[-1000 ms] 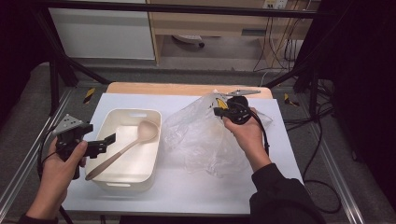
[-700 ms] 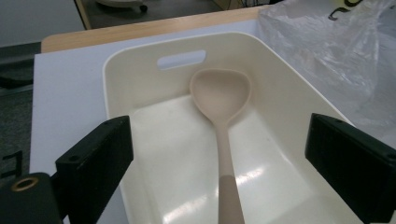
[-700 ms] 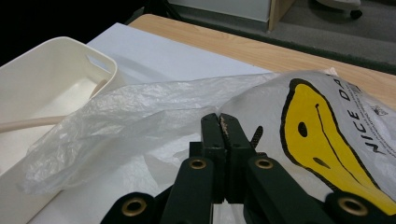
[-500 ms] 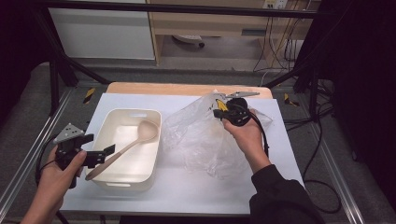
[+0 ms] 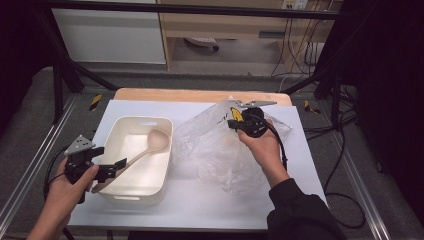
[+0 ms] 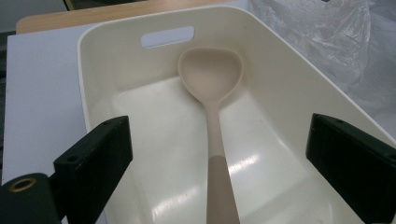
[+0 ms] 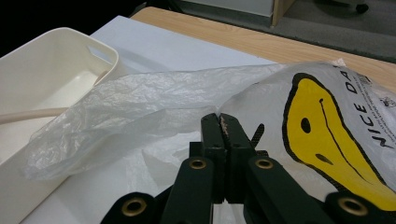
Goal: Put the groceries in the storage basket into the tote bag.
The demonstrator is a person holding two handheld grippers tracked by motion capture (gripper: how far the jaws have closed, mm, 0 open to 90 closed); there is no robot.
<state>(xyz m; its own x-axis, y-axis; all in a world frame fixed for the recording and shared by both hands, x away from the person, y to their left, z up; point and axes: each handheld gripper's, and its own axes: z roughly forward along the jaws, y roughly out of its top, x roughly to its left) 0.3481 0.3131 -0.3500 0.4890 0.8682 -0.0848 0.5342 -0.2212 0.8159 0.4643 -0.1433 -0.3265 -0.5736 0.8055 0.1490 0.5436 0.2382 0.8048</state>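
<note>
At the left, the left gripper (image 5: pixel 119 167) hovers at the near rim of the tub (image 5: pixel 118 192), jaws wide apart and empty either side of the spoon (image 5: pixel 148 147), which lies in the tub, bowl at the far end. At the right, the right gripper (image 5: pixel 235 118) pinches the plastic bag (image 5: pixel 215 155), jaws closed.
</note>
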